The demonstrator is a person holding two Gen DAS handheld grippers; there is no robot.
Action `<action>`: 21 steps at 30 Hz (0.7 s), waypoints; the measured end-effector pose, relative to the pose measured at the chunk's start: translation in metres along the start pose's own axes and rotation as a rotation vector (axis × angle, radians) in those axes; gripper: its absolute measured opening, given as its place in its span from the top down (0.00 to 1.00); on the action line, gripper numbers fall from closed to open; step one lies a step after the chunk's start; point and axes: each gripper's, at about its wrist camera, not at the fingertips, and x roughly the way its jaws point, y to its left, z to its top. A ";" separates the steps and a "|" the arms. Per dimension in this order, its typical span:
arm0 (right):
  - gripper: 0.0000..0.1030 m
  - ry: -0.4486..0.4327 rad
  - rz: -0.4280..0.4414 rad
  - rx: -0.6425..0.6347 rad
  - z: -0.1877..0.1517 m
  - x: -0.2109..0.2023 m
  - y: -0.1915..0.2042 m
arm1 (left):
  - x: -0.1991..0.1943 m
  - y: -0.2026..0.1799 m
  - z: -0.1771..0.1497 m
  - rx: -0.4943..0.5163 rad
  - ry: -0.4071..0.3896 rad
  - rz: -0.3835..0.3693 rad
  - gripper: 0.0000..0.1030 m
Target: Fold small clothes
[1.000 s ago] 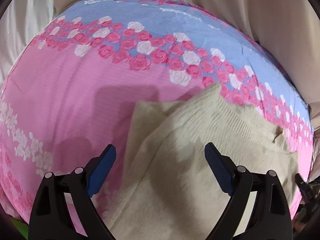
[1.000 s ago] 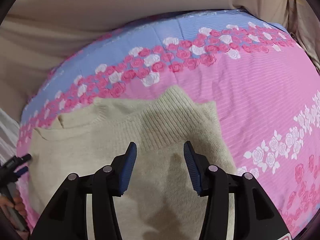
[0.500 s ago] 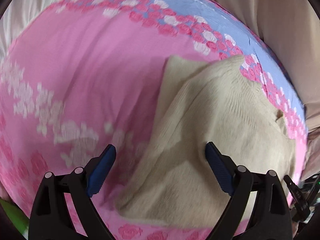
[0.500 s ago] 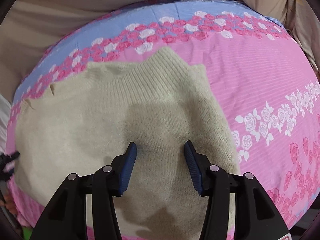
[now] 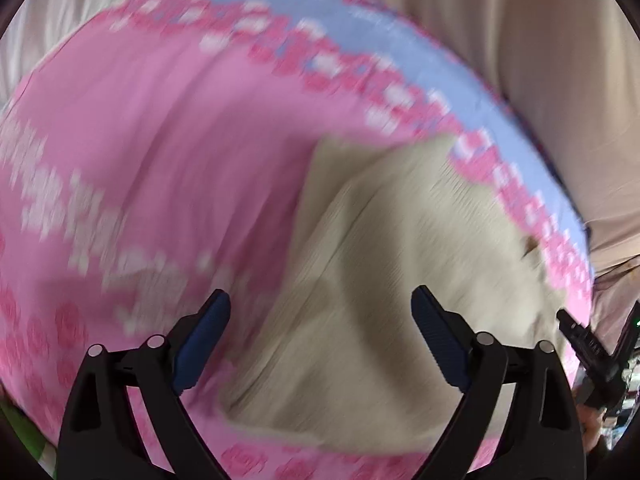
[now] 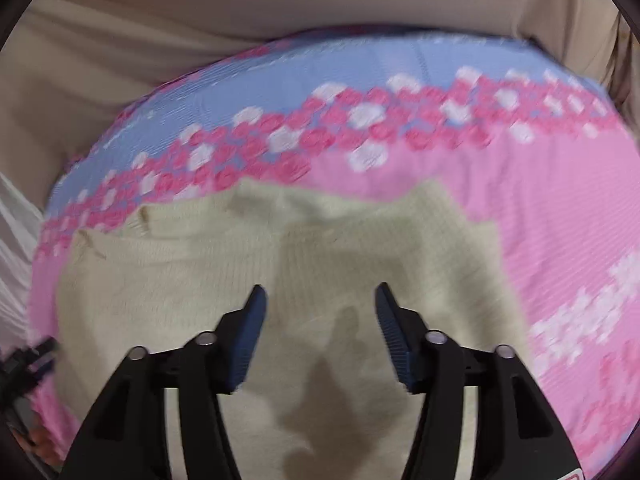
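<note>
— Where's the sweater (image 6: 304,280) sitting right now?

— Flat on the bedspread (image 6: 560,208), toward the near edge, cream knit on pink with roses. It looks partly folded; from the right camera 1 layer seems to lie over another near the collar.

— And the tools?

— Both are above it and holding nothing. The left gripper (image 5: 320,336) has its jaws spread wide, 1 blue finger over the sheet and the other over the knit. The right gripper (image 6: 320,328) is spread too, more narrowly, with both fingers over the middle of the sweater.

— So how would you do the next bit well?

— My guess is they're lining up for another fold. I'd drop each tool onto an outer edge, not the middle, and pinch through every layer there, otherwise only the top 1 lifts and the fold slides apart. Lift both sides level, carry them across together, then lay them down slowly. Knit stretches and sags, so no tugging.

— Anything you can't make out?

— Plenty. The left view is smeared with motion. The sweater's near hem runs under both tools and out of sight, I can't count the layers, and the sleeves aren't clear.
</note>
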 end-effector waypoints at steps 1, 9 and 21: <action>0.38 -0.002 -0.043 -0.010 0.005 0.006 -0.009 | 0.005 -0.005 0.008 0.020 0.000 -0.004 0.11; 0.95 0.009 0.147 0.090 0.012 0.000 -0.048 | 0.049 -0.042 0.047 0.192 0.014 -0.046 0.84; 0.86 -0.057 0.175 0.146 0.028 -0.011 -0.065 | -0.018 -0.034 0.047 0.096 -0.107 -0.143 0.63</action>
